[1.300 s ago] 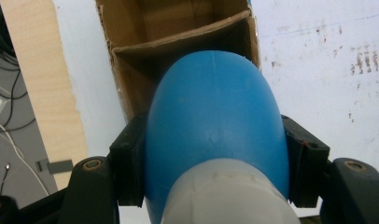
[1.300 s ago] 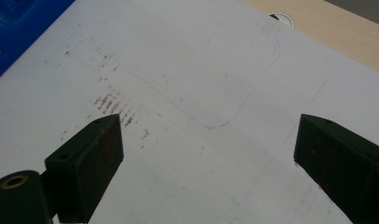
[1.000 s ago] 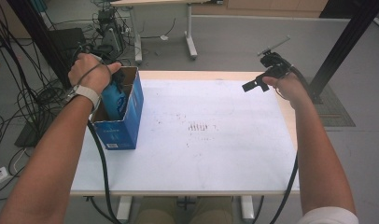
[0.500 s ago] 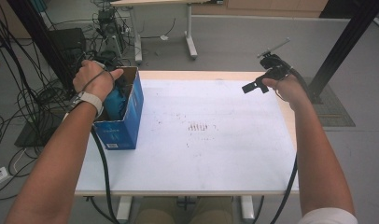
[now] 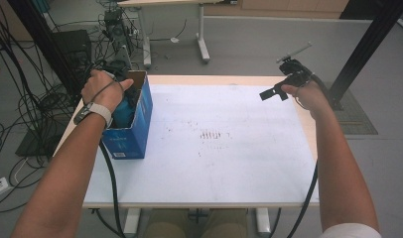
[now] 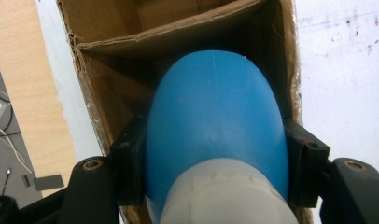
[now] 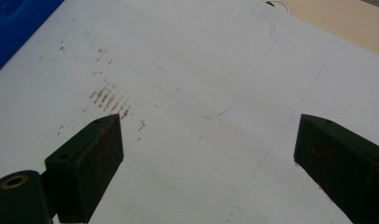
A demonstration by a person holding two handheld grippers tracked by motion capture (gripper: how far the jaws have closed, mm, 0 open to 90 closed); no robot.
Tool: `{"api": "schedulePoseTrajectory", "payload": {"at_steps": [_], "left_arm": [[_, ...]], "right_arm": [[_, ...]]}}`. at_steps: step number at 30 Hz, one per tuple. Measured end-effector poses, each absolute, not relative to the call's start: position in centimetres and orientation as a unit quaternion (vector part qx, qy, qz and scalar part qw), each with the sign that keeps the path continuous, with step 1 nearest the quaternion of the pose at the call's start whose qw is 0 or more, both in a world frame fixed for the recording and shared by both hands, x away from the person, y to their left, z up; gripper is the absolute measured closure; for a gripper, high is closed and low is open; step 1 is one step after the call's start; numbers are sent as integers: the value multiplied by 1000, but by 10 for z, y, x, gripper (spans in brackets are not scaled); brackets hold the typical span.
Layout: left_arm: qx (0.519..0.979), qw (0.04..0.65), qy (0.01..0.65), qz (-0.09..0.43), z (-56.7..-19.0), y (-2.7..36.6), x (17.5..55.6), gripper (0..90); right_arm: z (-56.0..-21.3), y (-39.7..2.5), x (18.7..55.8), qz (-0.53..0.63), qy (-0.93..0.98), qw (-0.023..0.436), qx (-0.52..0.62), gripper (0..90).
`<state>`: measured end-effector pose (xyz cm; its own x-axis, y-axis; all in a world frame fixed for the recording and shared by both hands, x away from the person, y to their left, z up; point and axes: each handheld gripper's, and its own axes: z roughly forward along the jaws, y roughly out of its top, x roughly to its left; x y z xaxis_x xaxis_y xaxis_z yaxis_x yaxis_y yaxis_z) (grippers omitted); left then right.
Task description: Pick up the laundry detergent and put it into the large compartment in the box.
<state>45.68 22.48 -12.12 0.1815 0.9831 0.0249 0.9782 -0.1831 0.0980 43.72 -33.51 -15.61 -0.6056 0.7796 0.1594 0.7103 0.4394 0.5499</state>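
While the left hand-held gripper (image 6: 215, 186) reaches down into the open blue cardboard box (image 5: 135, 124), its two black jaws are clamped on the sides of a rounded blue plastic object with a whitish lower part (image 6: 215, 135). This object sits inside the box, between its brown inner walls, and the box stands at about nine o'clock on the tabletop (image 5: 229, 163), near the left edge. I think the grip is taken on the widest part so that the smooth, curved body does not slip when it is lifted out. The right hand-held gripper (image 5: 276, 91) hangs above the tabletop at about two o'clock, with its jaws wide apart and nothing between them. It probably waits there, away from the box, to leave free space on the white sheet (image 7: 187, 70), which carries some reddish marks (image 7: 108, 100).
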Motion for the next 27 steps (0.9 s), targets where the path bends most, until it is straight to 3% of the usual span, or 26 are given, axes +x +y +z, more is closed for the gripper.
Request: {"api": "schedulePoseTrajectory", "payload": {"at_steps": [27], "left_arm": [[771, 20, 636, 34, -144, 226, 461, 374]], "right_arm": [[-158, -337, 436, 295, 844, 57, 444, 81]]}}
